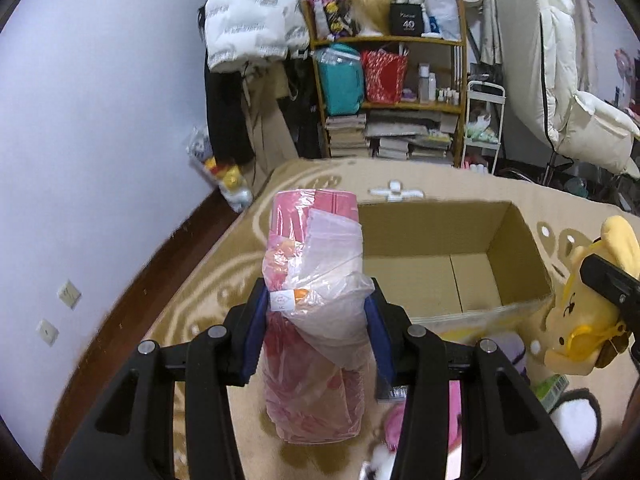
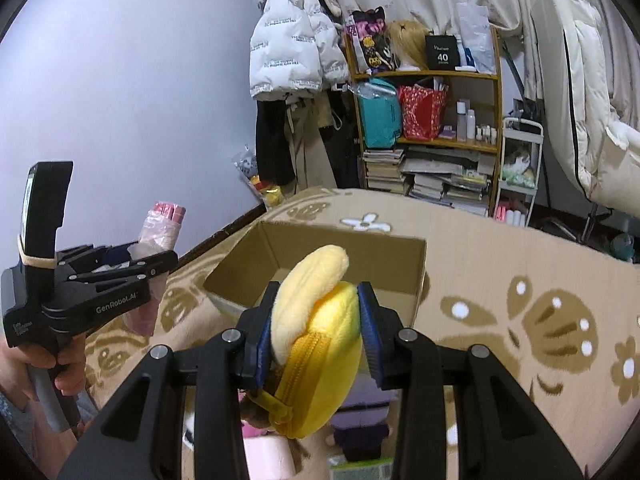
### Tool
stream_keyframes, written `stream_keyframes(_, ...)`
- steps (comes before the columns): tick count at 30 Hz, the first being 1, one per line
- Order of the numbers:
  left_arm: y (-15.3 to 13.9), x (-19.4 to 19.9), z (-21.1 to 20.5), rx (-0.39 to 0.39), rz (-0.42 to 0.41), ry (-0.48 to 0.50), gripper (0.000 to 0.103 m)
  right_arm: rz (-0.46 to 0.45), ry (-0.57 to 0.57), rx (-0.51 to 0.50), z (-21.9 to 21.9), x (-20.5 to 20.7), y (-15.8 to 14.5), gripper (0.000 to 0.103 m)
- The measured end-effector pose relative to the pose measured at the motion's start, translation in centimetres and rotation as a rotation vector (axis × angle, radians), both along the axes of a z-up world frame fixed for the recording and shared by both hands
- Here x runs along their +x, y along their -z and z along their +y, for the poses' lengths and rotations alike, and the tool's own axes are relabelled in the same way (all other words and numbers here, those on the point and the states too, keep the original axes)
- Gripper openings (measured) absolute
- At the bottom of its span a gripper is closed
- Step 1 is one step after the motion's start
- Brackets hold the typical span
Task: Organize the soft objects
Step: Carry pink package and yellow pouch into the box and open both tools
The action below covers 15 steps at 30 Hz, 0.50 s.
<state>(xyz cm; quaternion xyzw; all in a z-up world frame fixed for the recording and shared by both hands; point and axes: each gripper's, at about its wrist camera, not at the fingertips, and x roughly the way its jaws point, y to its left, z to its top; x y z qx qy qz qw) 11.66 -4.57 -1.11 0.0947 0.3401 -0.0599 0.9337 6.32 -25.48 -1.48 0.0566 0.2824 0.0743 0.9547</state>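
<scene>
My left gripper [image 1: 316, 320] is shut on a pink folded cloth in a clear plastic bag [image 1: 316, 264], held off the rug to the left of an open cardboard box [image 1: 440, 236]. The same bag [image 2: 162, 224] and left gripper [image 2: 136, 260] show at the left of the right wrist view. My right gripper [image 2: 316, 328] is shut on a yellow plush toy [image 2: 316, 340] with a zipper, held in the air near the box [image 2: 320, 248]. In the left wrist view that plush [image 1: 584, 312] hangs at the right edge. The box interior looks bare.
A patterned beige rug [image 2: 520, 264] covers the floor. Pink, white and purple soft items [image 1: 400, 424] lie below the grippers. A wooden shelf [image 1: 384, 80] full of bags and books, a white jacket [image 1: 248, 16], a white cart [image 1: 484, 128] and a padded chair [image 1: 560, 80] stand behind.
</scene>
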Motion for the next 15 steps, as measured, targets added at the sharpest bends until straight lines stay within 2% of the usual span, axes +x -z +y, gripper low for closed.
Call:
stream_keyframes(3,-1.1,1.0,-0.7,0.013,-0.028,0.021,0.044,-0.010,-0.006,-0.011,-0.1,0.9,-0.4,0.039)
stream_keyframes(8,-2.7,2.4,-1.0,-0.058,-0.038,0.054,0.044,-0.018,-0.012,-0.025,-0.4,2.6,-0.8,0.040)
stream_keyframes(15,-3.6,4.7,-2.4,-0.063,-0.061,0.082,0.044,-0.029,-0.037,-0.061,-0.5,5.7,-0.8,0.040)
